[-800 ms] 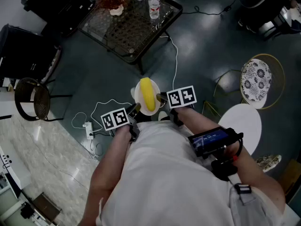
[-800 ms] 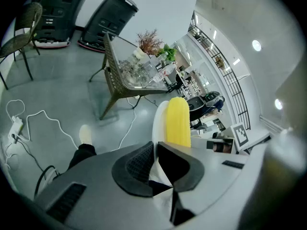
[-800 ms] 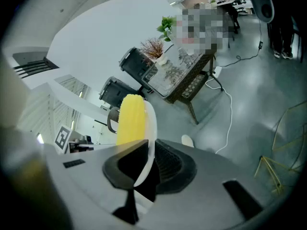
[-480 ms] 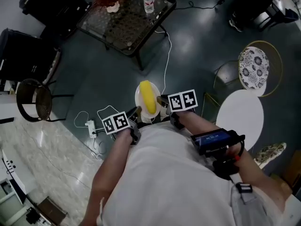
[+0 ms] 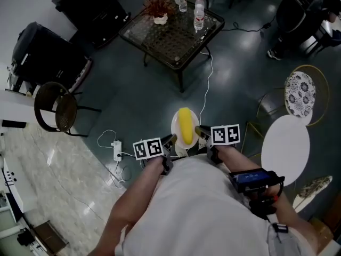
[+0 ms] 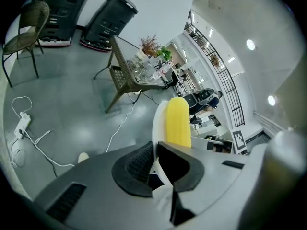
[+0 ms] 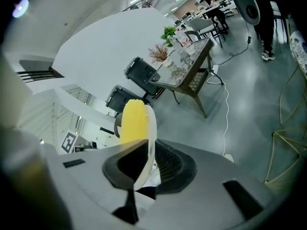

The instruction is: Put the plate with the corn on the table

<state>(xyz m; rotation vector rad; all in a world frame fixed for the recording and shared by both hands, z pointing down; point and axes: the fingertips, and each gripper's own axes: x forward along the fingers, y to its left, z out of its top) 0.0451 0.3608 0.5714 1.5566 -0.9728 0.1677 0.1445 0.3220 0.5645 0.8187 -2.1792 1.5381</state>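
Dark glossy floor (image 5: pixel 133 89) lies under you, and the glass-topped worktop (image 5: pixel 176 33) stands far ahead with bottles (image 5: pixel 199 9) and a plant (image 5: pixel 158 7) on it. Since half a second ago the worktop has swung from far left to nearly straight beyond the plate (image 5: pixel 174 129). The plate, corn (image 5: pixel 185 126) on top, stays in the air close to your body. Your left hand-held gripper (image 5: pixel 169 140) pinches its left rim and your right hand-held gripper (image 5: pixel 199 132) its right rim. A round white table (image 5: pixel 285 148) stands near right, a chair (image 5: pixel 56 108) left
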